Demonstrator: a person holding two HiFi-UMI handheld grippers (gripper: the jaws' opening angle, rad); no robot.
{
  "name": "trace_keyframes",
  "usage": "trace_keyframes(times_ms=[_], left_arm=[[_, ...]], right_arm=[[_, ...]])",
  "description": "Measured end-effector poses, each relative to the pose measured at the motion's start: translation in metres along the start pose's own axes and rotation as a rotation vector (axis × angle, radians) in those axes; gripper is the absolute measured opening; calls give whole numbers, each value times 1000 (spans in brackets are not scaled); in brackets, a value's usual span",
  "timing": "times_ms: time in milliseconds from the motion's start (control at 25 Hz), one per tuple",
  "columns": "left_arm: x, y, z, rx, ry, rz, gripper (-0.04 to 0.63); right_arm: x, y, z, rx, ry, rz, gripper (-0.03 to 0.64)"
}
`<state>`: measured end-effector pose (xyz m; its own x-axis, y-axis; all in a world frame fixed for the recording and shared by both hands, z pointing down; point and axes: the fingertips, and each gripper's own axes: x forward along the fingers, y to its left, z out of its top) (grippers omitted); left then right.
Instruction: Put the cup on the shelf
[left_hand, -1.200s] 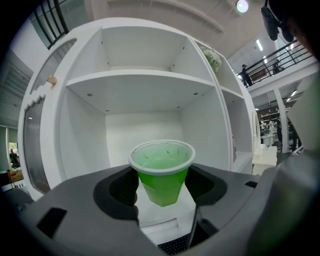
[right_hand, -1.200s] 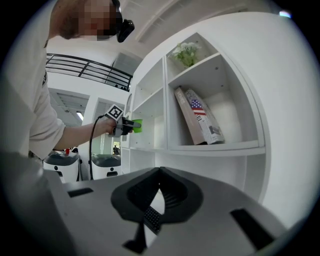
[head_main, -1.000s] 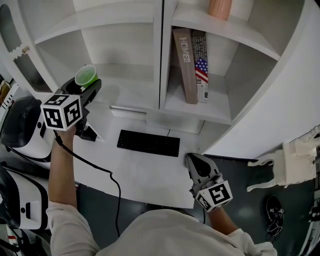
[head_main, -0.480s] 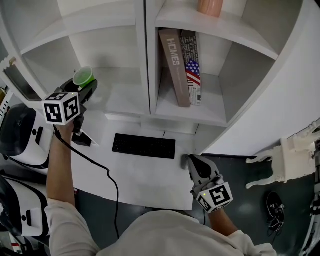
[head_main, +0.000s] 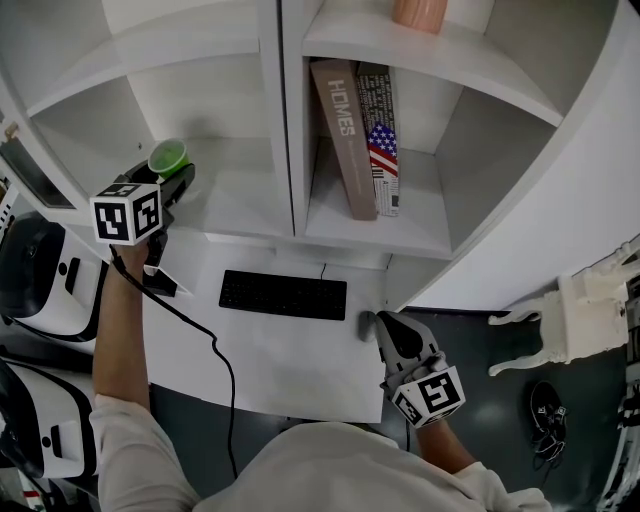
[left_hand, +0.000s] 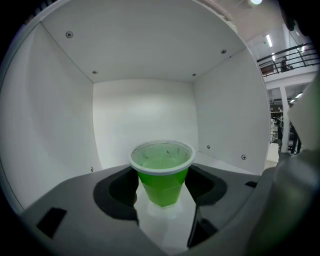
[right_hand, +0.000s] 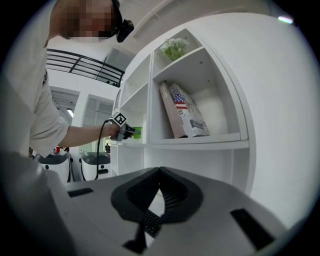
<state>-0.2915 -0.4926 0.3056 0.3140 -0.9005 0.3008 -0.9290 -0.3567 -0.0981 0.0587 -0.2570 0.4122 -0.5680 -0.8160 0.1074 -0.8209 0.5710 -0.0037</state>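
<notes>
Right now the green cup (left_hand: 162, 172) sits upright between the jaws of your left gripper (head_main: 172, 171). The jaws stand wide and both inner faces press against the cup's sides just under its white rim, so you have hold of it. You've got it inside the lower left compartment (head_main: 240, 195) of the white shelf unit (head_main: 283, 120), near that compartment's front left corner. White walls, back panel and ceiling surround it in the left gripper view. Whether the cup's base touches the compartment floor cannot be told.

Next door, across the upright divider, two books lean together in the lower right compartment: a brown one lettered HOMES (head_main: 343, 130) and a magazine-like one with a flag on it (head_main: 380, 140). On the board above them stands a peach-coloured pot (head_main: 418, 12).

Below the shelf unit, a black keyboard (head_main: 284, 294) lies on the white desk (head_main: 290, 360), and a black cable (head_main: 200, 335) trails from your left gripper across the desk's left part.

Your right gripper (head_main: 370, 321) hangs low at the desk's right edge, well apart from the cup. Its jaws are closed together with nothing between them.
</notes>
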Motion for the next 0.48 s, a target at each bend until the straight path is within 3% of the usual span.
trace_keyframes(times_ms=[480], left_arm=[[17, -1, -34, -24, 107, -19, 295]], right_arm=[[5, -1, -1, 4, 2, 5, 3]])
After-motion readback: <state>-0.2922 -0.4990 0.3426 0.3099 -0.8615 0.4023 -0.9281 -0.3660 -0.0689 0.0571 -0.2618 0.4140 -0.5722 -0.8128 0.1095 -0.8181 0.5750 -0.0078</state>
